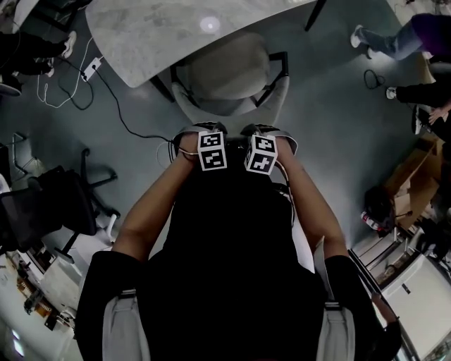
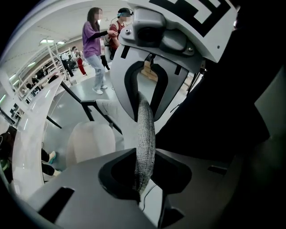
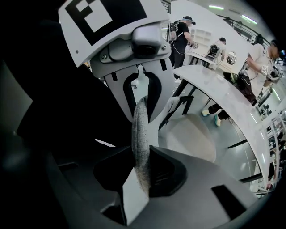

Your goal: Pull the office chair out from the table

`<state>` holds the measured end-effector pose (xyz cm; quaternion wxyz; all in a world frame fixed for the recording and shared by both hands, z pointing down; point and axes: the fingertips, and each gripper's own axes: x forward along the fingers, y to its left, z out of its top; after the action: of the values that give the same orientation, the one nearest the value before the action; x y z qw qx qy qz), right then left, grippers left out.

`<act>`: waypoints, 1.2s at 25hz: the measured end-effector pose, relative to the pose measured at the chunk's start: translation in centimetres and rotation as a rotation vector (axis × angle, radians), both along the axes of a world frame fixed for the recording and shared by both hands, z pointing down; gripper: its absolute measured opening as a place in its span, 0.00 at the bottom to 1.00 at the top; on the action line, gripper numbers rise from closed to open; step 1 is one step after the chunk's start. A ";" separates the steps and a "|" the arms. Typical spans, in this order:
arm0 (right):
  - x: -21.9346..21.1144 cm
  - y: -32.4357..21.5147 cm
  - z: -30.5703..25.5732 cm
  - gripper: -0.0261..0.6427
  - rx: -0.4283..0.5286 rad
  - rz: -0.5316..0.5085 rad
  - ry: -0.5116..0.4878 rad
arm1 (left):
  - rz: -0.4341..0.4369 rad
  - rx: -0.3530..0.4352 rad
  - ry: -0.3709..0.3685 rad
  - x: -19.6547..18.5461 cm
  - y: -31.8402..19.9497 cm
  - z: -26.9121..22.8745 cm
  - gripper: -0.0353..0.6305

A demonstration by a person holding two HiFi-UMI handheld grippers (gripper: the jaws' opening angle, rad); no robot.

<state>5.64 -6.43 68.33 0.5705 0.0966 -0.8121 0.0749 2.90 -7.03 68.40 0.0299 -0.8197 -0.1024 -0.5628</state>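
The office chair shows its pale seat (image 1: 229, 74) just below the white marble table (image 1: 162, 35), with its black armrests at either side. Both grippers hold the top edge of its grey fabric backrest (image 2: 145, 134), side by side. My left gripper (image 2: 142, 179) is shut on that edge, and so is my right gripper (image 3: 142, 174), the fabric rim (image 3: 140, 134) pinched between its jaws. In the head view the left gripper (image 1: 208, 135) and the right gripper (image 1: 263, 137) sit under their marker cubes, close to my body, which hides most of the backrest.
A black office chair (image 1: 56, 204) stands at the left. A power strip and cable (image 1: 91, 68) lie on the grey floor. People (image 1: 402, 35) and cardboard boxes (image 1: 416, 176) are at the right. A table leg (image 1: 315, 14) stands beyond the chair.
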 end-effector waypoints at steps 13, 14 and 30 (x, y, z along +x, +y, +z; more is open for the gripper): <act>-4.1 7.3 -0.2 0.19 -0.036 0.086 -0.010 | 0.052 -0.009 -0.002 -4.0 7.0 0.0 0.19; -4.6 8.0 -0.2 0.19 -0.036 0.097 -0.011 | 0.056 -0.010 0.001 -4.5 7.7 0.1 0.19; -5.9 17.4 -0.1 0.19 -0.027 0.138 -0.002 | 0.110 -0.030 0.003 -5.9 17.4 0.2 0.19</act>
<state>-0.28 11.01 68.23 0.5644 0.1445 -0.8030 0.1252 -3.04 10.36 68.61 0.0487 -0.8141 -0.1555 -0.5574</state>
